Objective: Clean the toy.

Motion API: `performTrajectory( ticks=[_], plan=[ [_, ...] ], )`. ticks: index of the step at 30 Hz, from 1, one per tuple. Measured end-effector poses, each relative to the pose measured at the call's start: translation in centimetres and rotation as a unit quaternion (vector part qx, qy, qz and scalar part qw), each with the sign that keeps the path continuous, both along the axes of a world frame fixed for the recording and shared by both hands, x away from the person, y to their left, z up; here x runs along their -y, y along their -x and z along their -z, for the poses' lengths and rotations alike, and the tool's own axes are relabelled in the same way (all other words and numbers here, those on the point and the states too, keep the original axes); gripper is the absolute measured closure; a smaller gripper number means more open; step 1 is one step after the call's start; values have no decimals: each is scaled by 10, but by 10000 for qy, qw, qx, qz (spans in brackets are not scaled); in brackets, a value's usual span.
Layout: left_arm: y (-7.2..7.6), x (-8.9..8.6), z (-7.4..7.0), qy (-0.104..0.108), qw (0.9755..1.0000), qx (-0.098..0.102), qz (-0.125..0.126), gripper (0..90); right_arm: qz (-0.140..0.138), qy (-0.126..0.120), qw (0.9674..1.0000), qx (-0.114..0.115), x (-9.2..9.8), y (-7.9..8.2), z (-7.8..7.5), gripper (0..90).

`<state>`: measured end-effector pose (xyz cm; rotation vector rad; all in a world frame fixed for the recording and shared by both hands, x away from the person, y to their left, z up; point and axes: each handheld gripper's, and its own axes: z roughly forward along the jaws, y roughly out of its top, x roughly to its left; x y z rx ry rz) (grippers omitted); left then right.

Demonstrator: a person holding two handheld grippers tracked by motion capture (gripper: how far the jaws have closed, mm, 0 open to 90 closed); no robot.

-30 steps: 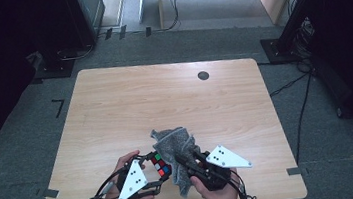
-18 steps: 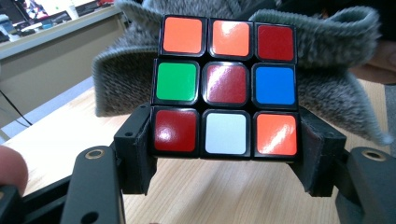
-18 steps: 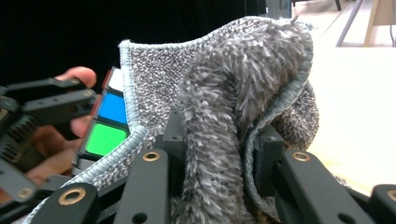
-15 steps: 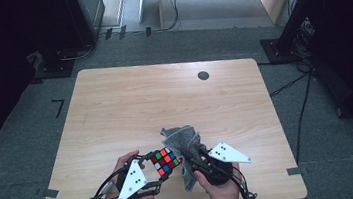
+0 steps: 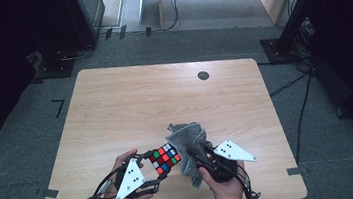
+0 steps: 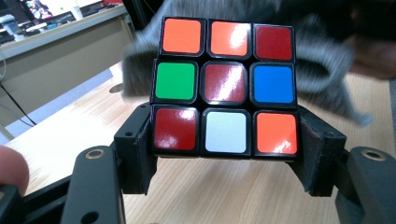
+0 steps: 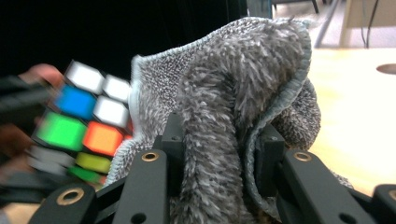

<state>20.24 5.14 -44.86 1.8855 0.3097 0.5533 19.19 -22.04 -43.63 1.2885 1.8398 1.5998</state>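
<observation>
A colour puzzle cube (image 5: 165, 158) (image 6: 225, 88) (image 7: 88, 128) is clamped between the jaws of my left gripper (image 5: 159, 168) (image 6: 225, 154) near the table's front edge, its face of red, orange, green, blue and white squares turned to the left gripper view. A grey fluffy cloth (image 5: 188, 143) (image 7: 233, 107) (image 6: 327, 70) is bunched between the jaws of my right gripper (image 5: 197, 158) (image 7: 217, 154), which is shut on it. The cloth hangs just right of the cube, close to one of its sides.
The wooden table (image 5: 164, 101) has a small dark round disc (image 5: 203, 75) at the back right. Black stands and cables lie on the grey floor around it. A light wooden desk (image 6: 56, 42) stands farther off.
The cube has come out from under the cloth and its coloured top face now shows. My right gripper with the cloth has shifted slightly right of it.
</observation>
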Motion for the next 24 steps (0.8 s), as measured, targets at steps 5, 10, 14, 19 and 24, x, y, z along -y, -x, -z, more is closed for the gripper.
performTrajectory(
  ticks=[5,10,14,19,24],
  plan=[
    [1,2,1,-8,10000,-2,32,340,-273,-462,9983,228,-2,10,-18,656],
    [3,3,0,24,10000,13,71,340,-572,-444,9970,283,-15,16,-21,655],
    [3,2,-1,-25,10000,41,59,340,-590,-342,9975,191,-19,13,-13,653],
    [2,1,-2,10,10000,40,54,340,-479,-251,9985,78,-14,7,-6,651],
    [2,0,-2,5,10000,44,32,340,-395,-194,9990,-81,-10,1,3,646]
  ],
)
